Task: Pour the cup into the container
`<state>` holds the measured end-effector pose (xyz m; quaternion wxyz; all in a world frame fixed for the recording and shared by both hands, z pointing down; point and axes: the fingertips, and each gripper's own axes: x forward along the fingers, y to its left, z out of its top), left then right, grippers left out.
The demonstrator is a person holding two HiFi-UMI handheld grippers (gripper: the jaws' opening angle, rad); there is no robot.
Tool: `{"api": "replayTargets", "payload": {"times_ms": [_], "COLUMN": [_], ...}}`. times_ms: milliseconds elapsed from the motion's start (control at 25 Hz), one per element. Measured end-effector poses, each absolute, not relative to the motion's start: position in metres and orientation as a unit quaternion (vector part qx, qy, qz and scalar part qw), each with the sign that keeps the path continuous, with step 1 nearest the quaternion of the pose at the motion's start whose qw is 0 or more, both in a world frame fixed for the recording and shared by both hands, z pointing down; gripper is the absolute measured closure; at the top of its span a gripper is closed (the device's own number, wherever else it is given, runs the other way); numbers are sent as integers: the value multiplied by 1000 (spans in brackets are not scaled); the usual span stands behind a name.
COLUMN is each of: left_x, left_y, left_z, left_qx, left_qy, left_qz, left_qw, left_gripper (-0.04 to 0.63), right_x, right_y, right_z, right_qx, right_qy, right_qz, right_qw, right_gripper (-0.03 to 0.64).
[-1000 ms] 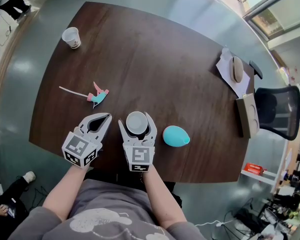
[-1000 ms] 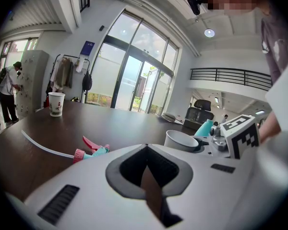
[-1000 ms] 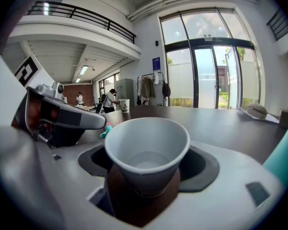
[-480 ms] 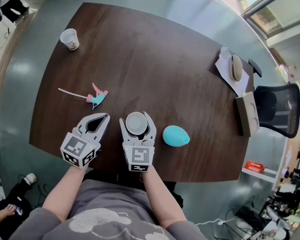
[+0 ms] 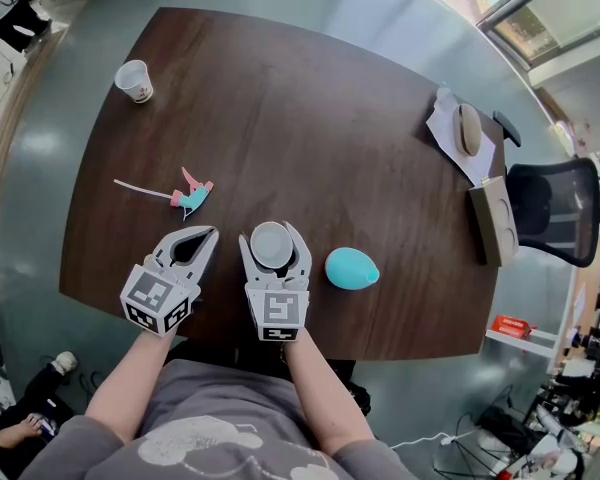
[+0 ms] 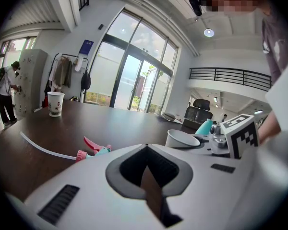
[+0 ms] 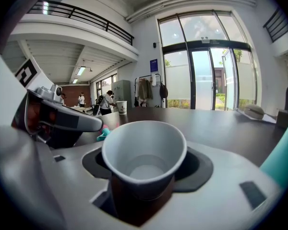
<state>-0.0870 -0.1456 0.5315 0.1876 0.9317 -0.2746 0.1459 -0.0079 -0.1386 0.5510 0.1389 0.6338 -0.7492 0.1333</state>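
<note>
1. Dark wooden tabletop (image 5: 310, 128) is seen from above, w/ grey floor round it; tall windows are shown in the bkgd of both gripper views.
2. White paper cup (image 5: 272, 246) is stood upright nr the tabletop's near edge, btwn the jaws of the right gripper (image 5: 271, 233).
3. Those jaws have just been closing. They are set fairly wide and pressed against the cup's sides, and its rim is seen slightly out of round.
4. Just beside it the left gripper (image 5: 212, 232) is held, jaws brought together at the tips, nothing btwn them.
5. Teal egg-shaped item (image 5: 352, 268) is laid just right of the held cup, apart from it.
6. Pink-and-teal spray nozzle (image 5: 192, 196) w/ a white tube is laid beyond the left gripper — a second paper cup (image 5: 134, 80) is stood at the far left corner, well apart.
</note>
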Motion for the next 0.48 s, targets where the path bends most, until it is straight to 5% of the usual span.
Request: {"api": "replayTargets", "payload": {"times_ms": [480], "left_x": [-94], "left_y": [-148], "left_z": [520], "left_qx": [938], "left_qy": [-265], "left_qz": [137], "left_qw": [178], "left_gripper": [589], "right_x": [-4], "right_y": [-133], "right_z": [529], "right_qx": [646], "right_qy": [-742], "right_qz": [124], "right_qw": [131], "right_gripper": [319]}}
